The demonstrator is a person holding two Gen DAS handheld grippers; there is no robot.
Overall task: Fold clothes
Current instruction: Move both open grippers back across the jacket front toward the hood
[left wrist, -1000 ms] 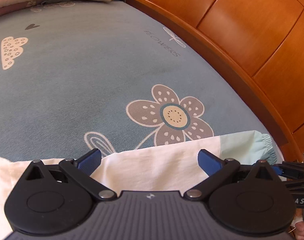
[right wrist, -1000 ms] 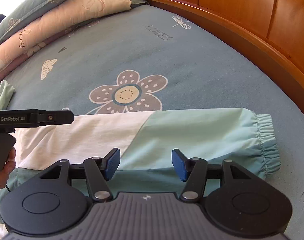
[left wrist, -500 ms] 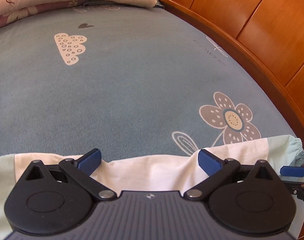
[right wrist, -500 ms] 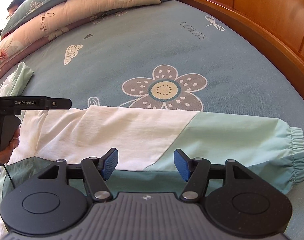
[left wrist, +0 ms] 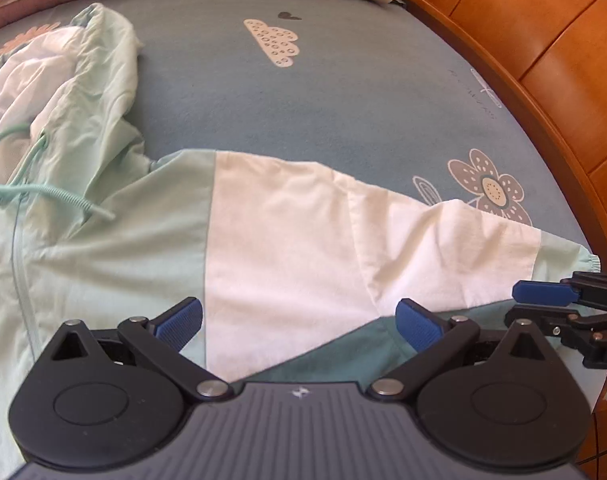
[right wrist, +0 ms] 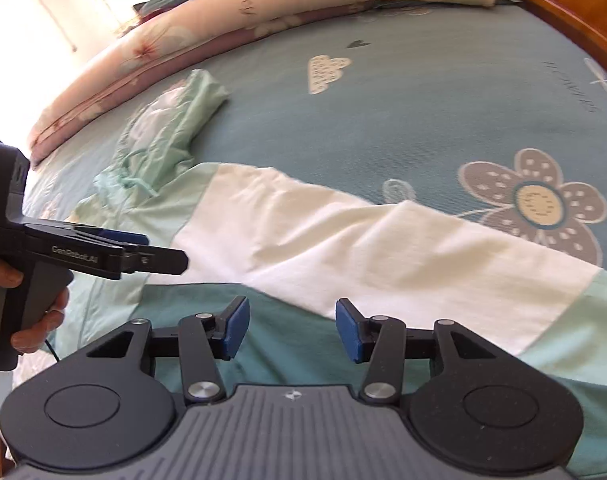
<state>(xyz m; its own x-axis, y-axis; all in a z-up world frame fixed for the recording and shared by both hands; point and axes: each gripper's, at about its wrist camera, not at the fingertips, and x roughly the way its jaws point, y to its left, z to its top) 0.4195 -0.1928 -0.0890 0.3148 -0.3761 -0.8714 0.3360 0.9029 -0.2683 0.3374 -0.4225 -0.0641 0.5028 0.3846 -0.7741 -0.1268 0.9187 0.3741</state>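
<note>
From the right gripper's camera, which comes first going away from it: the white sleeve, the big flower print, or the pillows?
1. White sleeve, just ahead of the right gripper.
2. Flower print, beyond the sleeve, to the right.
3. Pillows, at the bed's far end.

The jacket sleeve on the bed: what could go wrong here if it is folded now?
1. The sleeve lies wrinkled across the jacket, so folding may trap creases.
2. The right claw is closing with no cloth between its pads; it may miss the fabric.
3. The drawstring lies loose and could end up bunched inside the fold.
</note>
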